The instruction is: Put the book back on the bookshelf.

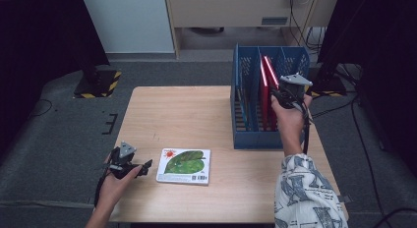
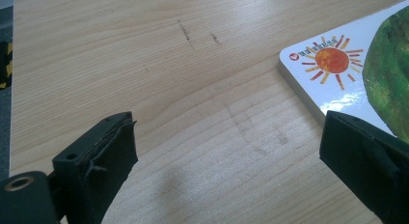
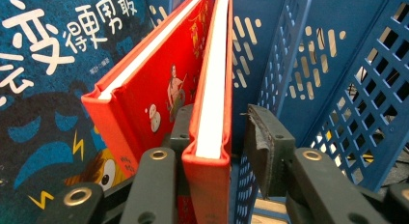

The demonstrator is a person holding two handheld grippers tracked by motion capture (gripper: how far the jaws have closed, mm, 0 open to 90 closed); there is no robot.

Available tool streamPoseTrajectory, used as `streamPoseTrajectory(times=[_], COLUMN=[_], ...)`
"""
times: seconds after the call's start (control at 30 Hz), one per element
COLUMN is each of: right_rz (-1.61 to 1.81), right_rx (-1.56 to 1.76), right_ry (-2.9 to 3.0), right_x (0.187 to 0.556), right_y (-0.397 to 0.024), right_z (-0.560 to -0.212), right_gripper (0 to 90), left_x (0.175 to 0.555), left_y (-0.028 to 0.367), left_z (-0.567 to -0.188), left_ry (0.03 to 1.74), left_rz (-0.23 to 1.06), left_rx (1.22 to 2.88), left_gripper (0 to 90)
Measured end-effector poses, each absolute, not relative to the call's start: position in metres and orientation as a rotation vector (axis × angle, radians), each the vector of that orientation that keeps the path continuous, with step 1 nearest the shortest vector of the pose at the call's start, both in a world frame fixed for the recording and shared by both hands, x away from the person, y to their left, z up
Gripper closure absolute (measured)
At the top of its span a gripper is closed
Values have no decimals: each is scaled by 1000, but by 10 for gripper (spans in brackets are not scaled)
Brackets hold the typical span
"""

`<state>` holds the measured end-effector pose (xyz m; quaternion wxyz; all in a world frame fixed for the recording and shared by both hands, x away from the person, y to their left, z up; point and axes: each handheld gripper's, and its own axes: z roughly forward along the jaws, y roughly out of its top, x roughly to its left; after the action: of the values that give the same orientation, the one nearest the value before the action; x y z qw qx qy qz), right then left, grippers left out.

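Pale wood grain runs across the tabletop point(image 1: 192, 115), a light board with a few dark scuffs near its middle, standing on grey carpet point(image 1: 64, 134). Black curtains hang at both sides of the room, a stand foot with yellow-and-black hazard stripes point(image 1: 98, 85) sits beyond the far left corner, and cables trail over the floor at the right.

At the far right of the tabletop stands a blue file rack point(image 1: 246, 115) with slotted walls and upright dividers. Two red books point(image 1: 268, 90) stand in one of its compartments, leaning together at the top. The right tool point(image 1: 287, 90) is at the nearer red book point(image 3: 210, 151): in the right gripper view its jaws sit either side of that book's lower spine, the left one close against the cover, the right one with a visible gap, so the jaws are part open and not pressing. A blue book with white characters point(image 3: 48, 89) stands beside the red ones (its cover towards the right tool's camera).

A white picture book with a green leaf and an orange sun point(image 1: 184, 165) lies flat near the front edge. The left tool point(image 1: 142, 167) rests just to its left, jaws spread wide and empty, one jaw close to the book's corner point(image 2: 308, 89).
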<state>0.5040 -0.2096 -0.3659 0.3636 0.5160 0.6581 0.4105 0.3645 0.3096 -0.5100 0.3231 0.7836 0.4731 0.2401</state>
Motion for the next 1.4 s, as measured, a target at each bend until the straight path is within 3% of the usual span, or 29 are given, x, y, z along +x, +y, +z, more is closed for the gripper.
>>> streamPoseTrajectory(times=[0.67,1.07,1.4], right_rz=[1084,1029,1014], right_rx=[1334,1308,1321], right_ry=[1716,1711,1684], right_x=[492,492,495], right_y=[-210,-203,-201], right_z=[-379,-379,-380], right_gripper=[680,759,768], left_x=[364,365,365], left_y=[308,307,307], left_z=[-510,-511,-511], left_ry=[1238,1231,1231], left_rz=[630,630,629], left_rx=[2062,2075,2076], left_gripper=[50,55,55])
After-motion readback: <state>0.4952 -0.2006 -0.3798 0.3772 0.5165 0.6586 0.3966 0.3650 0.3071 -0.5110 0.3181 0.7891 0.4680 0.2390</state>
